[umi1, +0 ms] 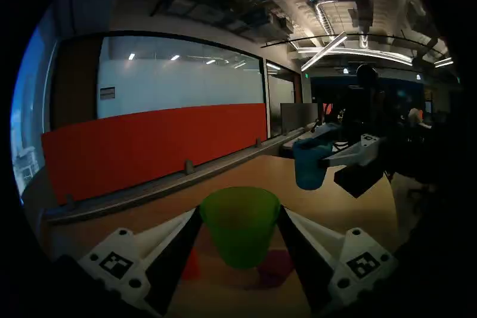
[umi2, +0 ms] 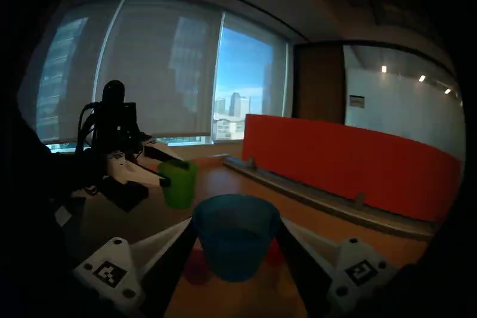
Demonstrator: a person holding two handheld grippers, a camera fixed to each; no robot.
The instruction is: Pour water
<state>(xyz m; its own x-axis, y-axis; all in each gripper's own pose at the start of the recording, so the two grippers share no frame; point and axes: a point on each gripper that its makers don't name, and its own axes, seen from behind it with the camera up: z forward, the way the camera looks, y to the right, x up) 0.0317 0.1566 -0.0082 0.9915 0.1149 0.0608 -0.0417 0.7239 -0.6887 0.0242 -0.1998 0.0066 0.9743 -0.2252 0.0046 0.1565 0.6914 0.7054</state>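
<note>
In the left gripper view my left gripper (umi1: 239, 231) is shut on an upright green cup (umi1: 239, 225), held above the wooden table (umi1: 268, 172). The same green cup (umi2: 177, 184) and left gripper (umi2: 166, 179) appear at the left of the right gripper view. My right gripper (umi2: 236, 240) is shut on an upright blue cup (umi2: 235, 235). Farther off in the left gripper view, that blue cup (umi1: 310, 163) hangs in the right gripper (umi1: 325, 161) at the right. The two cups are held apart. I cannot see water inside either cup.
A red partition (umi1: 155, 142) with a grey rail runs along the table's far side. A small red object (umi1: 191, 265) and a purple one (umi1: 274, 267) lie on the table below the green cup. Large windows (umi2: 179, 73) stand behind the left gripper.
</note>
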